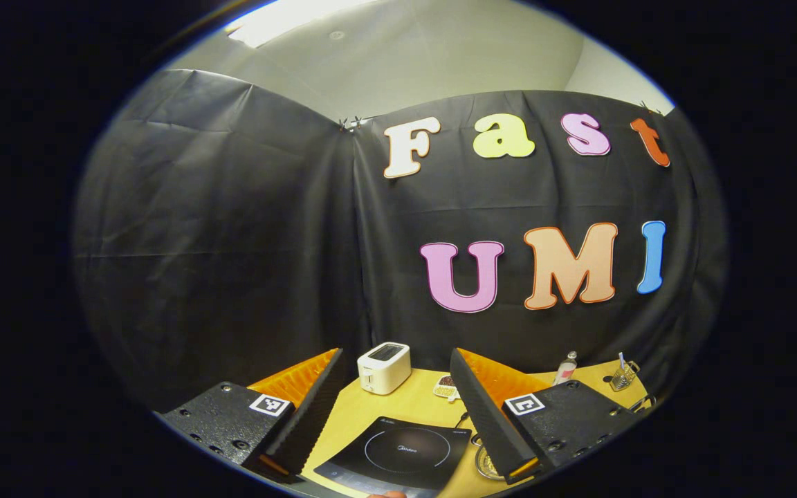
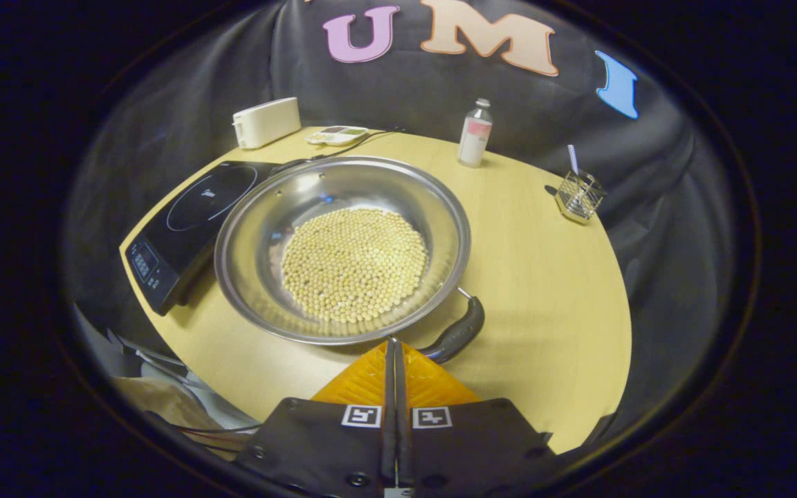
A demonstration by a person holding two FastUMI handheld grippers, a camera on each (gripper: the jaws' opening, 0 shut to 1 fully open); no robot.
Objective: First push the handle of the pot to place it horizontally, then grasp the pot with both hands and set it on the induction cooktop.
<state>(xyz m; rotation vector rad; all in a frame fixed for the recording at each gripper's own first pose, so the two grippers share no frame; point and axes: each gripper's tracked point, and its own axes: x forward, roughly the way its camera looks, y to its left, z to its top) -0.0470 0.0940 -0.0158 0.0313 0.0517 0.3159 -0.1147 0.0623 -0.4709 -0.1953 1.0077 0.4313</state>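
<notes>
Right gripper (image 2: 393,346): fingers pressed flat together, nothing between them, tips just at the near rim of the pot (image 2: 343,245), beside its dark handle (image 2: 457,334). The handle angles off the near-right rim toward the gripper.

Pot: wide steel pan on the yellow table (image 2: 551,277), a layer of pale round beans (image 2: 353,263) covering its bottom. Its far-left rim overlaps the edge of the black induction cooktop (image 2: 194,207); most of the pot rests on the table beside it.

Left gripper (image 1: 395,408): fingers spread wide, holding nothing, raised above the table and facing the booth wall. Below and between them lies the cooktop.

Behind, by the wall: white toaster (image 2: 267,121), small clear bottle (image 2: 474,142), wire holder (image 2: 580,196) with a straw.
</notes>
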